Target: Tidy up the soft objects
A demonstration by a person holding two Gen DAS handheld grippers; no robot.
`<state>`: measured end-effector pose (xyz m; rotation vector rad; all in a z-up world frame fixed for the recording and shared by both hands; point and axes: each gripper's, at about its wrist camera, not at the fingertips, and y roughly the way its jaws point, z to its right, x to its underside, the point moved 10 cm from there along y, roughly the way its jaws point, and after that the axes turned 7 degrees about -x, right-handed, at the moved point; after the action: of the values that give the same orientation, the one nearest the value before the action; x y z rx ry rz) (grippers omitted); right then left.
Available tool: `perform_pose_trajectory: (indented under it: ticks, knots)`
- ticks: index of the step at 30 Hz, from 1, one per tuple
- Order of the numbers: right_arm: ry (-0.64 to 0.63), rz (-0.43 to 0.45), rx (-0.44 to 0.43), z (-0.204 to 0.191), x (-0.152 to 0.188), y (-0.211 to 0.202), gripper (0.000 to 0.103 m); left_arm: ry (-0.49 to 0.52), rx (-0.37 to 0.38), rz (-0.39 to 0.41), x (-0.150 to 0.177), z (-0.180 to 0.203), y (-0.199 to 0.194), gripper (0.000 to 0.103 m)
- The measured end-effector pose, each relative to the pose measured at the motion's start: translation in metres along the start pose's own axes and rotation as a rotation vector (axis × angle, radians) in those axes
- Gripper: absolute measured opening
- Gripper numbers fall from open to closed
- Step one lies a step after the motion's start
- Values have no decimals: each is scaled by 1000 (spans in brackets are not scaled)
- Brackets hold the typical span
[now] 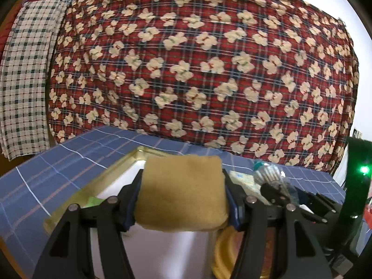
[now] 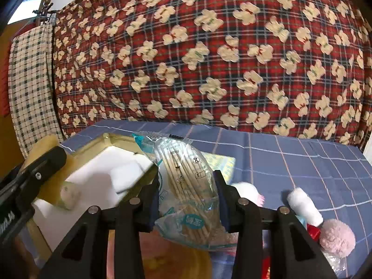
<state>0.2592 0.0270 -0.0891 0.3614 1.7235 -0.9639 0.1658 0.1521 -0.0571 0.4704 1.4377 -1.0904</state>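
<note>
Your left gripper (image 1: 183,200) is clamped on the tan sponge block (image 1: 181,193), held over the gold-rimmed white tray (image 1: 137,153). Your right gripper (image 2: 187,186) pinches the clear packet of wooden sticks (image 2: 186,181) at the tray's right edge. 2 plush toys, white (image 2: 304,205) and pink (image 2: 337,237), lie near-right on the blue checked cloth (image 2: 302,162).

backdrop: red bear-print quilt (image 1: 200,65) | left: checked cloth (image 1: 25,74) | table: blue plaid tablecloth (image 2: 290,162)
</note>
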Motion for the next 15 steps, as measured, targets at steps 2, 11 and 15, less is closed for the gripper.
perform_pose_trajectory:
  ticks: [2,11,15]
  knots:
    - [-2,-2,-20,-9,-6,0,44,-15,-23,-8,-7,-17,2,60]
    - [-57,-68,-97,-60,-17,19,44,-32,-62,-115,-7,-67,28,60]
    - [-92,-149,-101,-78,-15,39,44,-1,-74,-148,-8,-73,38,60]
